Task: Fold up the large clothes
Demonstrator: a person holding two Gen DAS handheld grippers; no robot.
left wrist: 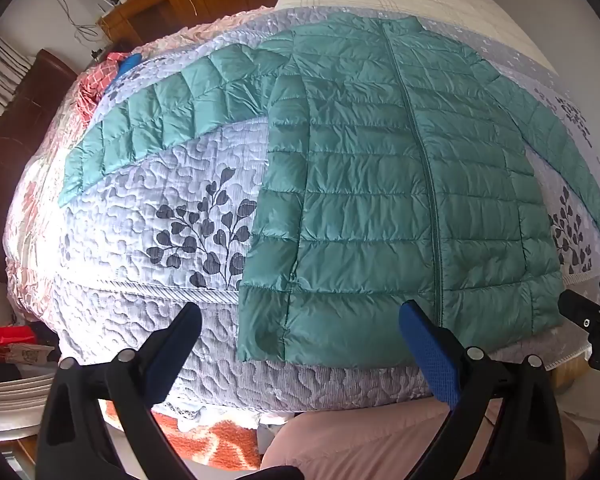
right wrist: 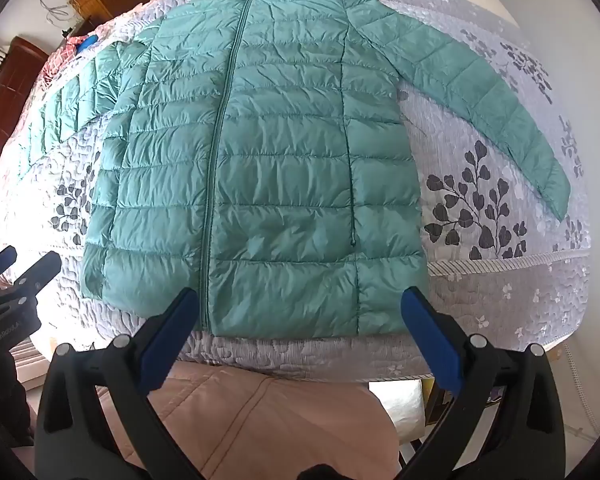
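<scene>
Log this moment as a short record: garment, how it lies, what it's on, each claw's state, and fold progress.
garment: teal quilted puffer jacket
layout: flat, front up, zipper closed, both sleeves spread outward
surface: grey leaf-print quilt on a bed
left claw: open, holding nothing, near the jacket hem
right claw: open, holding nothing, near the hem
fold progress: not yet begun

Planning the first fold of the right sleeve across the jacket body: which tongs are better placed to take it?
Probably the right tongs. They hang open at the hem of the green jacket, nearer its right sleeve; the left tongs hang open by the other hem corner.
</scene>
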